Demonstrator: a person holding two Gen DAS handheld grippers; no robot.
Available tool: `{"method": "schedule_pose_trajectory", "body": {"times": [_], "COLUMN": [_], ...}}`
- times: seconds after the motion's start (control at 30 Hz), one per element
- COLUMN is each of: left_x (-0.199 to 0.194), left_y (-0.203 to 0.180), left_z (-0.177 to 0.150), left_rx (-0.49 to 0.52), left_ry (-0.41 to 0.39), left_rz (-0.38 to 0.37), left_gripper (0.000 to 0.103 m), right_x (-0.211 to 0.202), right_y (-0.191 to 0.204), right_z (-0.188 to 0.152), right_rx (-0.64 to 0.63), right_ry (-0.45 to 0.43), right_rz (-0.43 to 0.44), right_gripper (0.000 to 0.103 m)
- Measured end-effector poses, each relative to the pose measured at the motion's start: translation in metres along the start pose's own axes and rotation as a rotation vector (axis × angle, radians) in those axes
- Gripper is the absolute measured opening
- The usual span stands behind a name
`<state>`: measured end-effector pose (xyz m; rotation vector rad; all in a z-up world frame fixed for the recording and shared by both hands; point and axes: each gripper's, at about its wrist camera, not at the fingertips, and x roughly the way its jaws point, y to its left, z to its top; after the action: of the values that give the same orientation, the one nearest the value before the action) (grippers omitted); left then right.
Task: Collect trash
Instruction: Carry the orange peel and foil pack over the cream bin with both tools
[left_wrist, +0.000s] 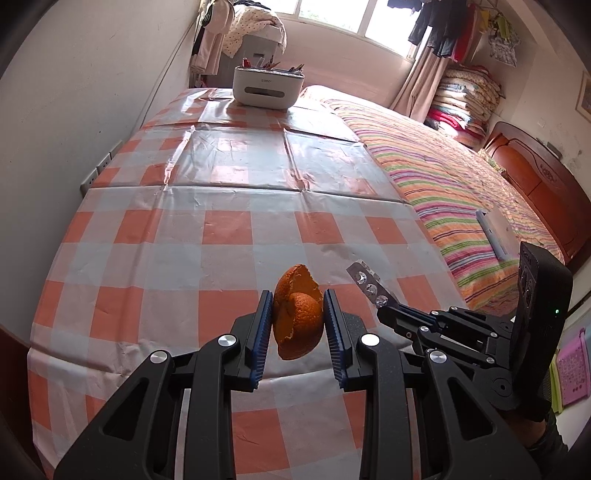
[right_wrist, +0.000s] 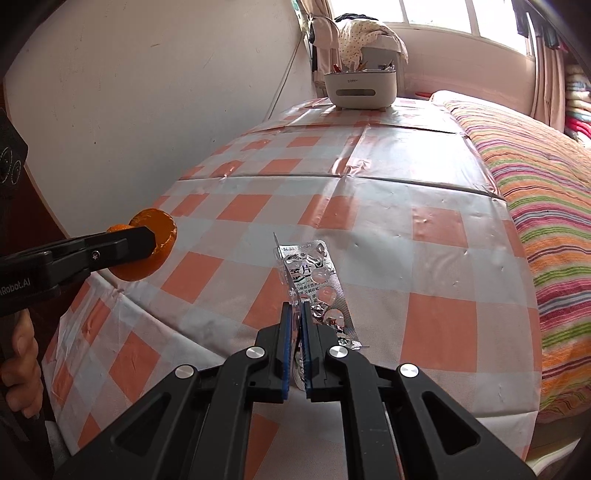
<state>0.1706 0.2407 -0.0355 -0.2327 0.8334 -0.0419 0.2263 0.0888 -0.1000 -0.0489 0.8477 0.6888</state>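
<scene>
Orange peel (left_wrist: 297, 314) sits clamped between the blue pads of the left gripper (left_wrist: 297, 295), lifted clear of the checked tablecloth (left_wrist: 229, 229) at the near end of the table; judged light, soft and springy, a curled shell that would crush or tear under hard squeeze, so a broad hold across the domed sides, as now, looks right; empty blister pack (right_wrist: 317, 284) is pinched by its near edge in the right gripper (right_wrist: 295, 310), jaws almost closed on the thin foil, the rest of the strip sticking out far and up; judged very light, stiff but creasable, slick on the foil face, edge grip prone to pivoting; both pieces hang side by side, peel left, pack right, near each other but apart; white bin (left_wrist: 269, 86) with scraps showing at its rim stands at the far end of the table, well apart from both; striped bedspread (left_wrist: 436, 173) lies along the right; bare wall on the left.
</scene>
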Motion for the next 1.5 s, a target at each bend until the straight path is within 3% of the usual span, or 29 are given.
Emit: {"method": "schedule_pose_trajectory", "body": {"times": [0.7, 1.07, 1.5], "left_x": [-0.004, -0.014, -0.002], "left_y": [-0.074, -0.119, -0.206], "left_z": [-0.019, -0.020, -0.036], "left_rx": [0.139, 0.186, 0.312], "left_ry": [0.008, -0.005, 0.005], "left_rz": [-0.052, -0.132, -0.177], "left_gripper": [0.027, 0.027, 0.027], "right_x": [-0.075, -0.122, -0.178], "right_y": [-0.023, -0.053, -0.109], "right_z": [-0.051, -0.081, -0.120], "right_rx": [0.087, 0.198, 0.392], "right_ry": [-0.081, -0.153, -0.259], "right_rz": [-0.038, -0.119, -0.239], "right_gripper": [0.005, 0.005, 0.005]}}
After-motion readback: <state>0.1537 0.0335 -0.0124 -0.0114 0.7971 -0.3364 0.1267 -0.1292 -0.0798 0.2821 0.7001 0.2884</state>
